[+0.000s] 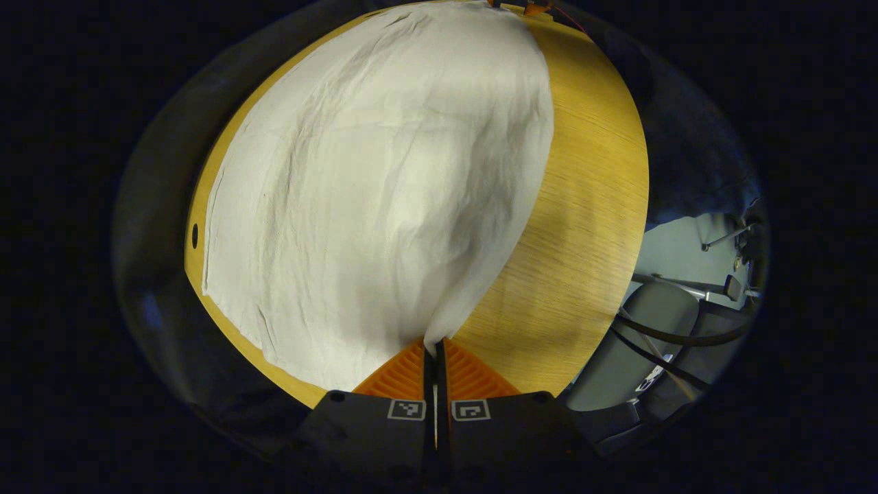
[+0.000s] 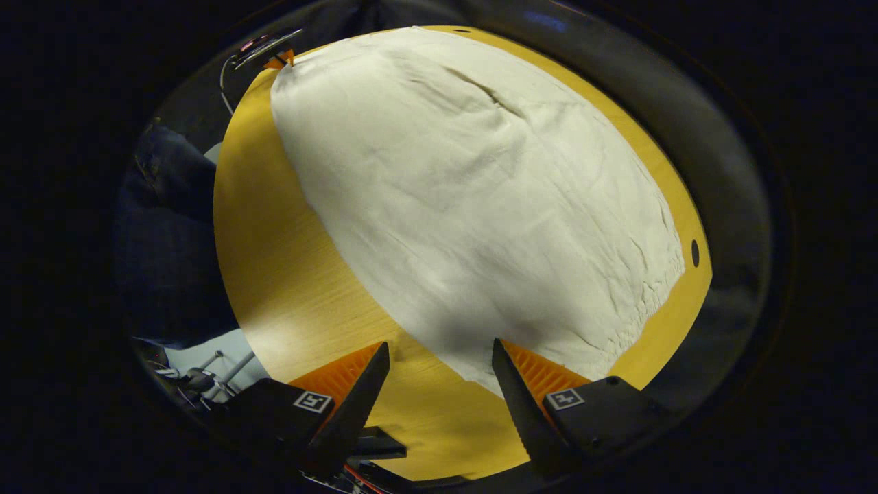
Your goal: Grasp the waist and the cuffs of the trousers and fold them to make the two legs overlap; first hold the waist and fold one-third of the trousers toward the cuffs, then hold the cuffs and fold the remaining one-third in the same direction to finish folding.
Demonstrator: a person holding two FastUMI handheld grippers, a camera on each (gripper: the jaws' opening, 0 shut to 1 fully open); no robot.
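One pair of trousers (image 1: 384, 185), pale off-white cloth, lies spread flat over most of a wooden desk (image 1: 583, 226), lightly creased, with bare wood left along one long side and a thin strip at the far edges; the gathered, crinkled hem seen in the right gripper view looks like the waist end, near the desk corner with the small dark hole (image 2: 695, 252). Two grippers are present. The left gripper (image 1: 435, 351) has its fingers pressed together on a corner of the cloth, which rises in a taut ridge from the desk up into the pinch near the desk's near edge. The right gripper (image 2: 439, 357) has its fingers spread apart, poised just above the opposite corner of the trousers, one finger over the fabric and the other over bare wood; nothing is between them yet. Step in hand, as a judgement: the first fold, bringing the two legs together, is being set up, with one end secured and the other not yet taken. The next move calls for the right gripper to lower, close on the edge at its corner, and then for both to lift and carry that long edge across in step, keeping the cloth tensioned so that no slack bunches. Count: trousers, one; desk, one; grippers, two; hole in desk, one.
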